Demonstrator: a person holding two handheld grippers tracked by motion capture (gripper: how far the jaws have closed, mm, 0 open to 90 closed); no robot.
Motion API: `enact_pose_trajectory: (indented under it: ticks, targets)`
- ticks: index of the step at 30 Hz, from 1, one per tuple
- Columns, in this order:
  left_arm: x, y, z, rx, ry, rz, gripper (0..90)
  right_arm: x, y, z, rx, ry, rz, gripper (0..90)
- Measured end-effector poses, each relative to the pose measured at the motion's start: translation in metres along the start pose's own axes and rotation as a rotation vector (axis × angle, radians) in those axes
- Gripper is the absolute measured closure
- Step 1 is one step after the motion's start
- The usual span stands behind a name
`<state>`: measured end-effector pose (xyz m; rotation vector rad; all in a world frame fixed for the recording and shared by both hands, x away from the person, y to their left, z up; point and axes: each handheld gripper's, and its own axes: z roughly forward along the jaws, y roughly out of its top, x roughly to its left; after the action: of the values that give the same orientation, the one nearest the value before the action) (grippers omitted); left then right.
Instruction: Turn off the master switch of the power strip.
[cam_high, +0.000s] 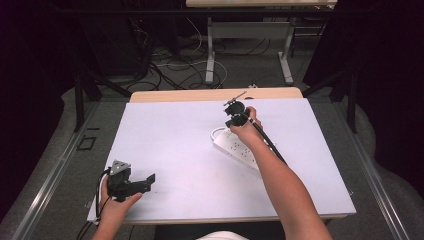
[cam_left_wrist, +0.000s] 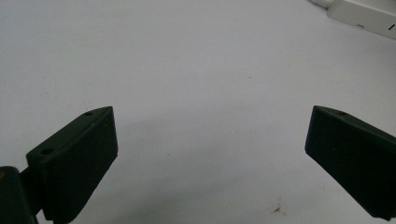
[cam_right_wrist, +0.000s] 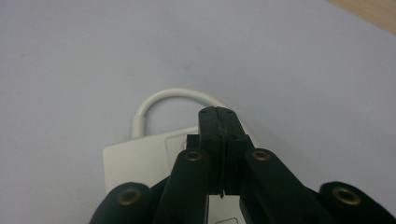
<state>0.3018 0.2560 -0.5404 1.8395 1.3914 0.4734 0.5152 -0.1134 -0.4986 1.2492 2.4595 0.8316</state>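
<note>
High view: white power strip (cam_high: 238, 148) flat on the table (cam_high: 170, 135), long axis running diagonally from far-left to near-right, its looped white cord (cam_high: 216, 132) leaving the far-left end. Right tool (cam_high: 235, 114) above and just beyond that corded end, pointing down at it, held by the right hand (cam_high: 246, 131), forearm crossing over the strip's near half. Left tool (cam_high: 134, 184) well apart, near the table's front left corner, pointing right along the table, strip far ahead and to its far side.

Left gripper view: left tool (cam_left_wrist: 210, 140) released, jaws spread wide with bare table between them. One white corner of the strip (cam_left_wrist: 366, 14) far ahead, off to the upper right.

Right gripper view: right tool (cam_right_wrist: 218, 114) clenched, jaws pressed flat together, gripping nothing visible. Strip's end (cam_right_wrist: 140, 161) directly beneath and behind the jaw tips, cord (cam_right_wrist: 163, 99) arching out just ahead and left of them. Contact with the strip: cannot tell.
</note>
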Motion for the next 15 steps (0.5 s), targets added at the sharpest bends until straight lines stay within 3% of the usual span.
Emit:
enact_pose_trajectory:
  ticks: [6,11,15]
  targets:
    - [0.000,0.000,0.000,-0.004,0.000,-0.006,2.5,0.003,-0.003,0.008,0.026,0.014,0.022,90.0]
    - [0.000,0.000,-0.001,0.002,-0.003,-0.005,2.5,0.004,-0.005,0.013,0.019,0.030,0.002,90.0]
    - [0.000,0.000,0.000,0.003,-0.003,-0.007,2.5,0.004,-0.007,0.017,0.038,0.021,0.024,90.0]
